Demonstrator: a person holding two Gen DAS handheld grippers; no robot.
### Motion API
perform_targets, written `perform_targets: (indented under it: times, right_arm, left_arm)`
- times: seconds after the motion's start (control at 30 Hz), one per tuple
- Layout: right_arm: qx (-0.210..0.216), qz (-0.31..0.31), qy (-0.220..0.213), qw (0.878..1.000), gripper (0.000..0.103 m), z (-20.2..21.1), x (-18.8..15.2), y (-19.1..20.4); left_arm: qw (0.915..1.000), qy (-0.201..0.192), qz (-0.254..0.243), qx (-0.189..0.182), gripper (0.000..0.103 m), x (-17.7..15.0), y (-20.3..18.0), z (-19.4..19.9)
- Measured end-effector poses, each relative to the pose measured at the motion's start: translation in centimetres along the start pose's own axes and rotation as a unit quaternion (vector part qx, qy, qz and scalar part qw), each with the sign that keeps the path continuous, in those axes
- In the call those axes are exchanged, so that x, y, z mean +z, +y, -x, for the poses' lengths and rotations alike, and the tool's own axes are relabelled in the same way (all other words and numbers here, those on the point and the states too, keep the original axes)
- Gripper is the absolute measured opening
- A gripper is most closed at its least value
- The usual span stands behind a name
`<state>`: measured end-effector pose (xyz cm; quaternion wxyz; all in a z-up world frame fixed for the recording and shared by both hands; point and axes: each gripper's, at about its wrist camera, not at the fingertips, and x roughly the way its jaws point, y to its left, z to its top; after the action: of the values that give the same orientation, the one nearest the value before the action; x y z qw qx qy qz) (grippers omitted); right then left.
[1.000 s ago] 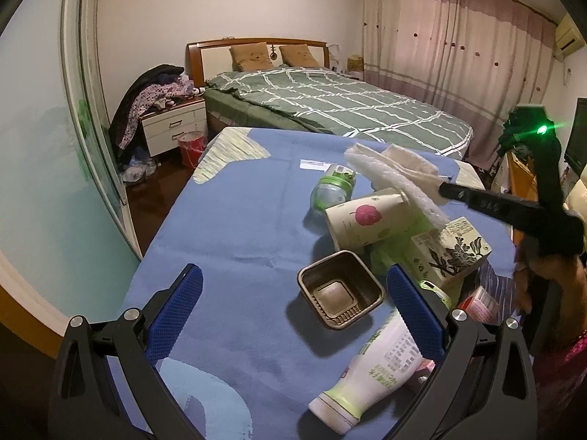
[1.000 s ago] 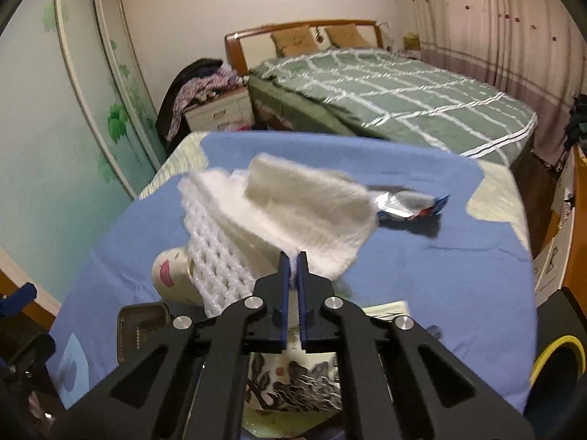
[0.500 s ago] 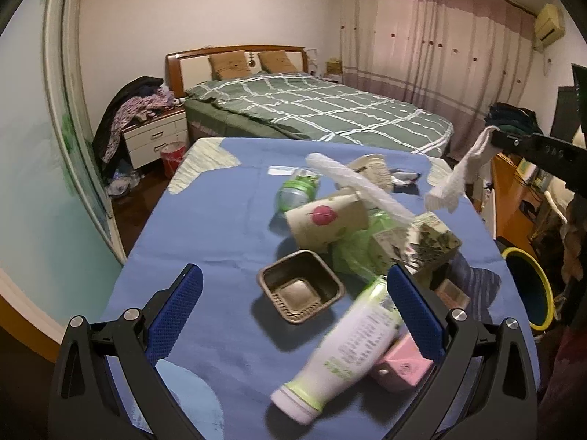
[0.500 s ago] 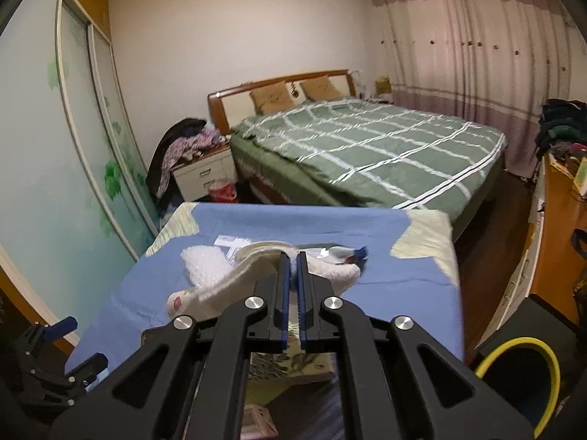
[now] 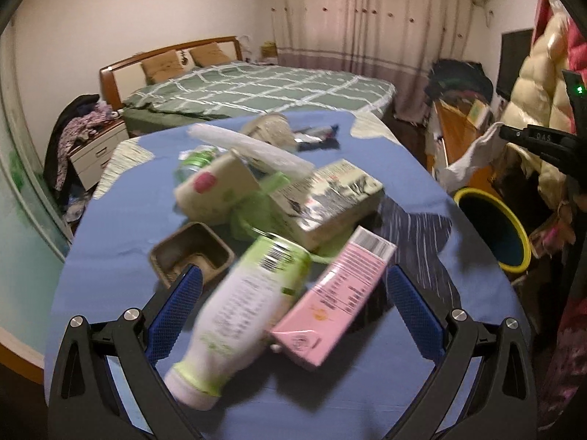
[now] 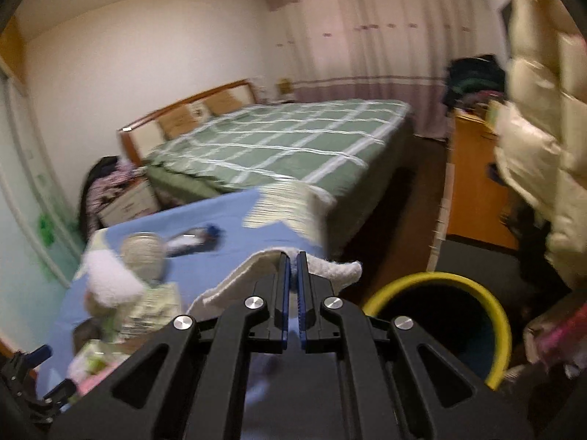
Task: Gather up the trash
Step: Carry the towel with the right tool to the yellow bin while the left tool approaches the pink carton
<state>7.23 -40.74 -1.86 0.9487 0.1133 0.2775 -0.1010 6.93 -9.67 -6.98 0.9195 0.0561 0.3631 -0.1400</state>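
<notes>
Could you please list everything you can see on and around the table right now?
white tissue: one, white, pinched in right gripper near bin
bin: one, yellow rim, floor right of table
bottle: one, white and green, lying at table front
pink carton: one, beside bottle
brown tray: one, table left
paper cup: one, beige, lying in pile
printed box: one, pile centre
table: one, blue cloth
bed: one, green
left gripper: open, over bottle
right gripper: shut
</notes>
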Motion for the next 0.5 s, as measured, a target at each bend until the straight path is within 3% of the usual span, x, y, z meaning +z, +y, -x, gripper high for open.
perform_targets:
  times: [0.13,0.37,0.5]
  right_arm:
    - [-0.062,-0.022,0.006,0.998,0.004,-0.7,-1.0,-4.3]
    - [-0.118,-0.05,0.039,0.991,0.006,-2.7,-2.5,-8.0]
    - [-0.139,-0.058,0.037,0.988,0.034,-3.2,-3.0,-7.9]
  left_arm:
    - [0.9997,0.016,-0.016,-0.003,0.099,-0.4,-0.9,-1.0]
    - [0.9984,0.038,-0.043,-0.007,0.099,-1.1,-2.0,-3.0]
    - [0.9976,0.037,-0.057,-0.007,0.099,-1.1,-2.5,-3.4]
